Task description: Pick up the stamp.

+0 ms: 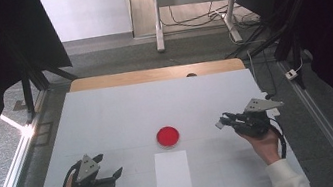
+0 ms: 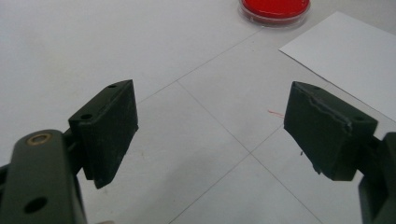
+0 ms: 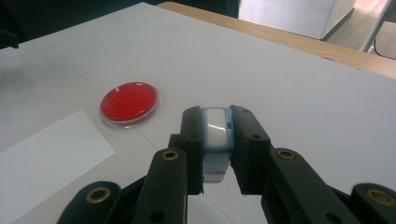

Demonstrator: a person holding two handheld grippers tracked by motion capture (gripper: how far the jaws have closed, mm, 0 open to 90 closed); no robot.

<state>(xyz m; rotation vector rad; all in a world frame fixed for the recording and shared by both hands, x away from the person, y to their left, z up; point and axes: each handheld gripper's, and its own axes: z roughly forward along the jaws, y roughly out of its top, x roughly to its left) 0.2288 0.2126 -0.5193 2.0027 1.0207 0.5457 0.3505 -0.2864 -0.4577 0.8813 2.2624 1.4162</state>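
While clamped between both pads, held level over the table:
Right gripper (image 3: 217, 140): closed on a small white-and-blue block (image 3: 216, 128), carried to the right of the red dish (image 1: 168, 136), likely to keep it clear of the table (image 1: 107, 113) until set down.
Left gripper (image 2: 210, 126): jaws wide apart, nothing between, parked low to the left of the red dish, seemingly waiting out of the way.
Paper sheet (image 1: 172, 174): flat, just on the near side of the red dish, perhaps a spot for placing.
Hidden: lower part of the block behind the jaws; cannot tell what it is.
Cut off: far edge of the red dish in the left gripper view.
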